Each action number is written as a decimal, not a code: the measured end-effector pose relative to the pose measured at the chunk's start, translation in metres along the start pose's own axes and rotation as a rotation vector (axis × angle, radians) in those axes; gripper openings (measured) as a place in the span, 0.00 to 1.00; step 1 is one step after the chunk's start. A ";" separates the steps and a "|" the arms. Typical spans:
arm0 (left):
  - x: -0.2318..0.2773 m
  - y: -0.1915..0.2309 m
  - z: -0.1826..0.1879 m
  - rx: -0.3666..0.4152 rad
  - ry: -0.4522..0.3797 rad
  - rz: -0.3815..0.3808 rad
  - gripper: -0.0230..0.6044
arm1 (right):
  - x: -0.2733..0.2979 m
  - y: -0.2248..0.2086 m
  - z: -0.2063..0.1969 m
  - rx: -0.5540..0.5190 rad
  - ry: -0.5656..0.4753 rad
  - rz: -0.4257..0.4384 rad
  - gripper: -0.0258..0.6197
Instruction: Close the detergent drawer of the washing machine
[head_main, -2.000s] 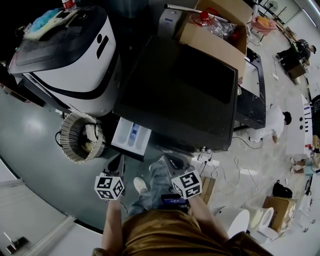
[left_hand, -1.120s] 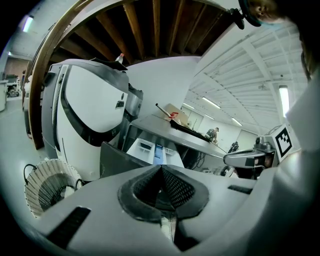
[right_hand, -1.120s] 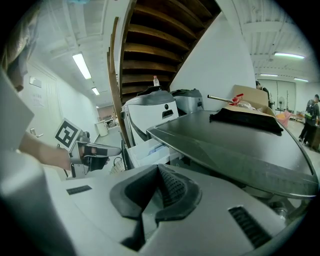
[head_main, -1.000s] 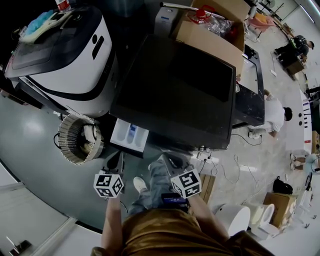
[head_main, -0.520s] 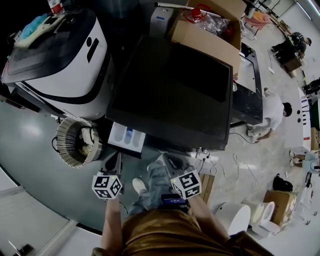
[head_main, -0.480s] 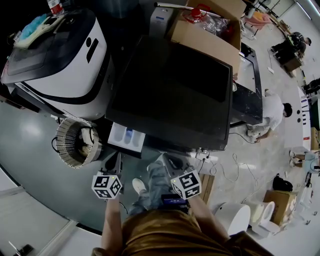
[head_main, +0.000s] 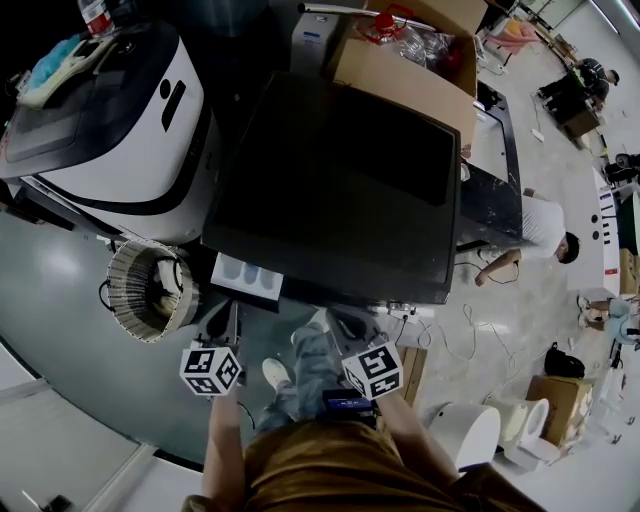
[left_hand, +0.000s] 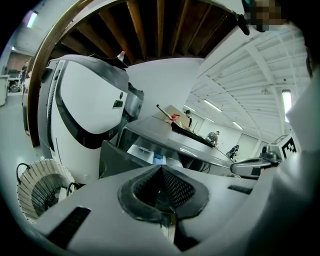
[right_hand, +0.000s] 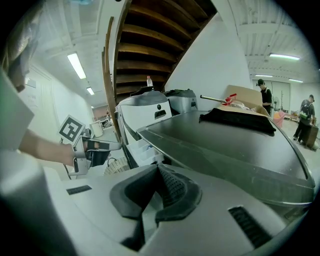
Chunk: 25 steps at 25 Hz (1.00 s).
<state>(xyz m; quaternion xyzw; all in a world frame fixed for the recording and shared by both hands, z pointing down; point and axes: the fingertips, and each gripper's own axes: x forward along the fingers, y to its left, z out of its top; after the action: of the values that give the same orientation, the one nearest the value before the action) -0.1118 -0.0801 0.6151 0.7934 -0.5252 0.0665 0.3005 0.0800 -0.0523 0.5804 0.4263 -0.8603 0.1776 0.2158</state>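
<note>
Wicker basket (head_main: 122, 300) just beside drawer (head_main: 243, 279)

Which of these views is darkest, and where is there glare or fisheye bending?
Head view: darkest, the black flat washing machine top shows no detail. Left gripper view: fisheye bows the white rounded machine. Right gripper view: ceiling strip light glares white.

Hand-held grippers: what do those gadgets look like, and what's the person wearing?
The left hand-held gripper and the right hand-held gripper have pale grey bodies, dark ribbed pads and a white cube with black square markers. The person wears a brown top.
</note>
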 end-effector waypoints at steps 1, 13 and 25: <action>0.001 0.000 0.001 0.000 -0.001 -0.001 0.07 | 0.001 -0.001 0.001 0.000 -0.002 -0.001 0.06; 0.014 0.000 0.007 0.009 0.001 -0.008 0.07 | 0.006 -0.005 0.006 0.004 -0.007 -0.002 0.06; 0.032 -0.001 0.017 0.021 0.001 -0.021 0.07 | 0.003 -0.013 0.013 0.004 -0.018 -0.018 0.06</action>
<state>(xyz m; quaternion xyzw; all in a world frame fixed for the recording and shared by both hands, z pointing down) -0.1008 -0.1149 0.6142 0.8018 -0.5161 0.0693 0.2931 0.0863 -0.0684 0.5727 0.4360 -0.8580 0.1737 0.2088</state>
